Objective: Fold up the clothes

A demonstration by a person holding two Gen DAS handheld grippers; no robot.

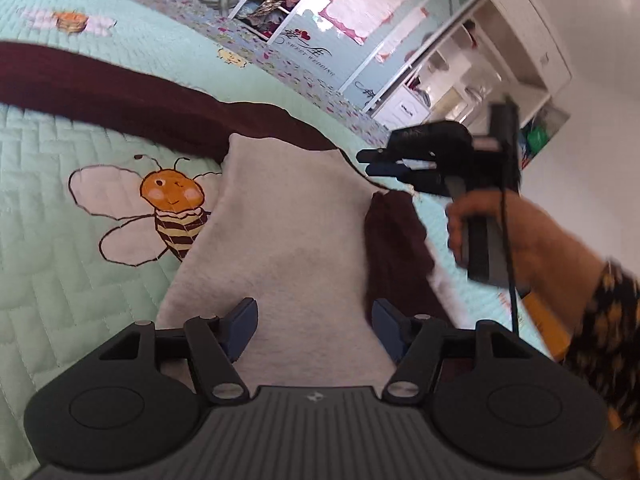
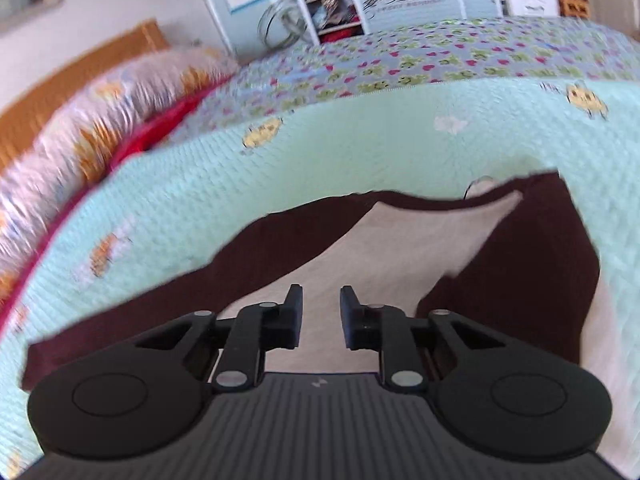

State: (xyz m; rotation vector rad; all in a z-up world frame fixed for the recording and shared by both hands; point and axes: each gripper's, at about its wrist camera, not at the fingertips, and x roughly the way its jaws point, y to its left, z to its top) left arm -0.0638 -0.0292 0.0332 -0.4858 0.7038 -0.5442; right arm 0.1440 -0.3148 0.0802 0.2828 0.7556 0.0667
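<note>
Currently shown: 2 wrist views of 1 garment laid out on a bed.

Garment: a dark maroon piece (image 1: 120, 88) with a pale grey lining (image 1: 288, 232) turned upward, spread on the mint quilt (image 1: 60, 280); it fills the centre and lower half of both frames.

Left gripper (image 1: 314, 330): jaws apart, nothing between them; the lining lies directly beyond and below the blue pads (image 1: 244, 320).

Right gripper (image 2: 320, 316): jaws drawn close with a narrow gap left, no cloth seen between them; in the left wrist view it is held by a hand (image 1: 516, 232) at centre right, above the garment's edge.

Risk 1: the folded-back maroon flap (image 2: 520, 280) at lower right may be dragged out of line if only the lining layer is pinched.

Risk 2: the quilt may be caught along with the cloth, since both lie flat together.

Risk 3: a closure short of the edge would be judged an empty grasp.
</note>
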